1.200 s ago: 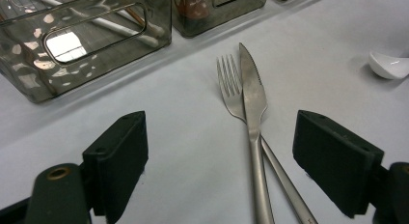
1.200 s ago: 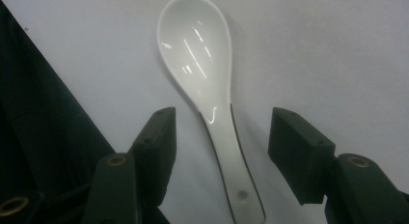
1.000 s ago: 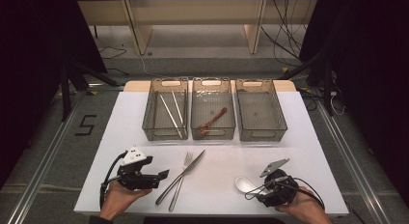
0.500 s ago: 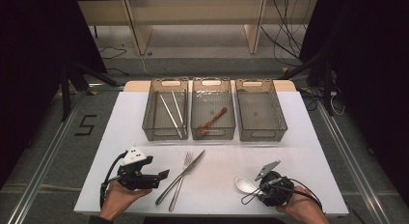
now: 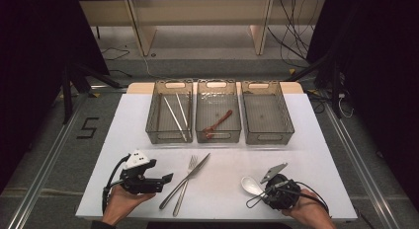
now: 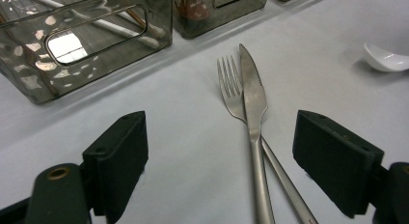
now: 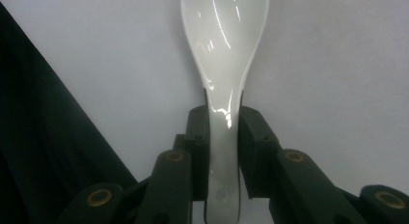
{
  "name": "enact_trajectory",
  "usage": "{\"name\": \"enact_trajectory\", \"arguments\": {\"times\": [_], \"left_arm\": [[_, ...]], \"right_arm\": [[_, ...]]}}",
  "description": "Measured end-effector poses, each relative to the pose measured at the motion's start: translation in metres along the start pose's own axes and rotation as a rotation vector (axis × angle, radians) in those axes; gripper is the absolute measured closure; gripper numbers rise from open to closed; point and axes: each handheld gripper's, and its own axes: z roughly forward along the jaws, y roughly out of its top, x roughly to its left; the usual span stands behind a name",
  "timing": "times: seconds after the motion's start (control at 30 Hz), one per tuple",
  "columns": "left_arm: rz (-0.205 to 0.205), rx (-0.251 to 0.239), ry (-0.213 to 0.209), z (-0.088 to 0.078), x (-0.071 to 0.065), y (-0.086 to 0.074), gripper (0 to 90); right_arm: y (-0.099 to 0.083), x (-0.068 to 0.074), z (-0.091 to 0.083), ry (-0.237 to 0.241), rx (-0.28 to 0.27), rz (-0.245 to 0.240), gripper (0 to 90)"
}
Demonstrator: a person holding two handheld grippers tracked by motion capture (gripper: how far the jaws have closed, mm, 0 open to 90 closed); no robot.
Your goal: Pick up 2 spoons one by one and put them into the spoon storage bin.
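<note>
A white ceramic spoon (image 7: pixel 224 50) lies on the white table near the front right, its handle clamped between the jaws of my right gripper (image 7: pixel 224 127). The high view shows the spoon's bowl (image 5: pixel 251 185) poking out left of that right gripper (image 5: pixel 276 192). A steel knife (image 6: pixel 253 108) rests crossed over a steel fork (image 6: pixel 231 91) at the front middle. My left gripper (image 6: pixel 219 161) is open, its jaws wide apart on either side of the knife and fork handles; in the high view this left gripper (image 5: pixel 165 179) sits just left of the knife (image 5: pixel 185 180).
Three clear bins stand in a row at the back: the left bin (image 5: pixel 153 118) holds pale chopsticks (image 5: pixel 175 116), the middle bin (image 5: pixel 218 135) a reddish utensil (image 5: pixel 217 123), and the right bin (image 5: pixel 267 118) nothing. The table's front edge (image 5: pixel 217 218) is close to both hands.
My right gripper with the spoon has shifted slightly left and turned a little. The left gripper, knife and fork have stayed put.
</note>
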Motion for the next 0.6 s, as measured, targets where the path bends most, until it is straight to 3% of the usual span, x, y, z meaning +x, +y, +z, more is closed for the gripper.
{"name": "enact_trajectory", "arguments": {"times": [0.27,0.4,0.6], "left_arm": [[0.001,-0.001,0.002,0.000,0.000,0.000,19.6],[-0.005,-0.008,-0.003,0.000,0.001,0.000,19.6],[-0.011,-0.021,-0.003,-0.001,0.002,-0.001,19.5]], "right_arm": [[0.008,-0.004,-0.014,-0.007,-0.102,0.020,76.4],[0.020,-0.007,-0.022,-0.021,-0.179,0.025,76.3],[0.038,-0.016,-0.029,-0.046,-0.244,0.047,76.3]]}}
